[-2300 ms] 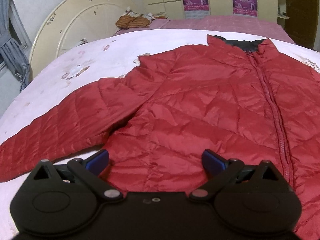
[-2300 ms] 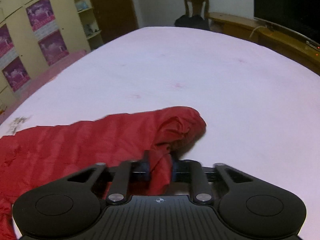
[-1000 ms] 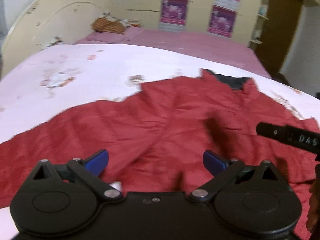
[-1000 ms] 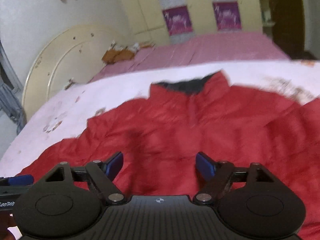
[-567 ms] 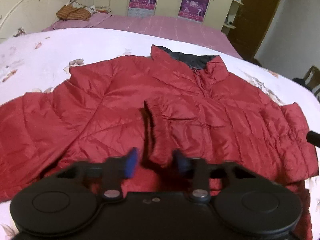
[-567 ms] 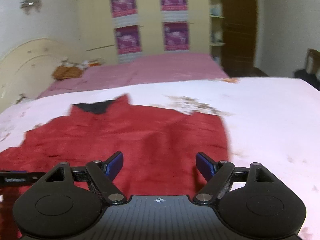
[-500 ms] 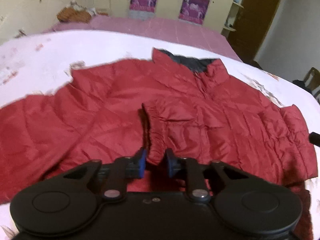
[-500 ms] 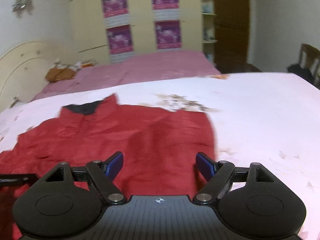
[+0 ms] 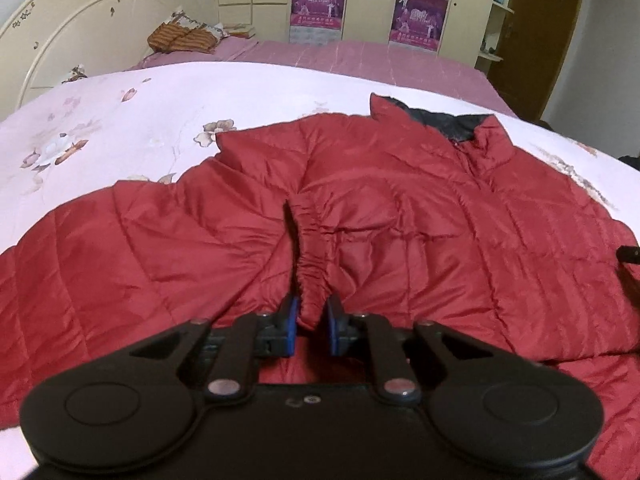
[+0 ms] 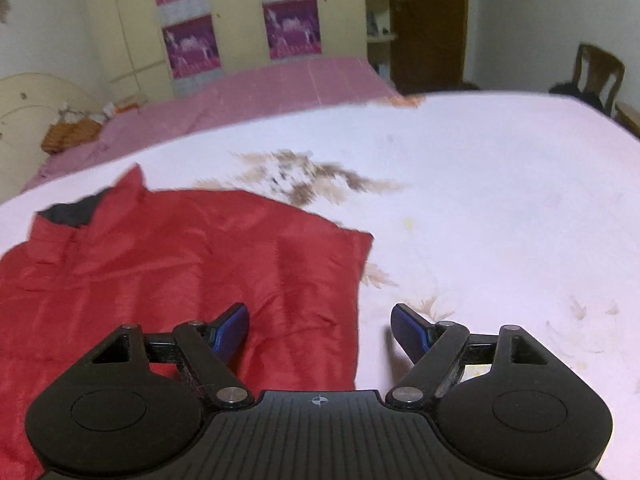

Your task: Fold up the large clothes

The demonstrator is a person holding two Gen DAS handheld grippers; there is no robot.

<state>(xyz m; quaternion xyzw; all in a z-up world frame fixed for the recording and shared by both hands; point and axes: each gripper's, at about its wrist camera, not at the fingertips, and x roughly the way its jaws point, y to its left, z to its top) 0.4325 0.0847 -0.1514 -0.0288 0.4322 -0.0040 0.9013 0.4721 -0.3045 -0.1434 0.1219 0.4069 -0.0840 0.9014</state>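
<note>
Your left gripper (image 9: pixel 311 317): angled down, jaws pinched on the sleeve cuff (image 9: pixel 310 264) of the red jacket (image 9: pixel 400 220), which lies spread on the bed (image 9: pixel 140 96); a second ago they stood wide. Your right gripper (image 10: pixel 320 330): tilted down over the jacket's folded edge, jaws parted, just been closing, gripping nothing; it has swung right.

- setting: a home bedroom.
- a bed with a floral sheet (image 9: pixel 168 104) and a cream arched headboard (image 9: pixel 92 20).
- a cream wardrobe (image 10: pixel 240 20) carries purple posters (image 10: pixel 294 26).
- a wooden door (image 10: pixel 428 20) and a wooden chair (image 10: pixel 598 70) stand at the far wall.
</note>
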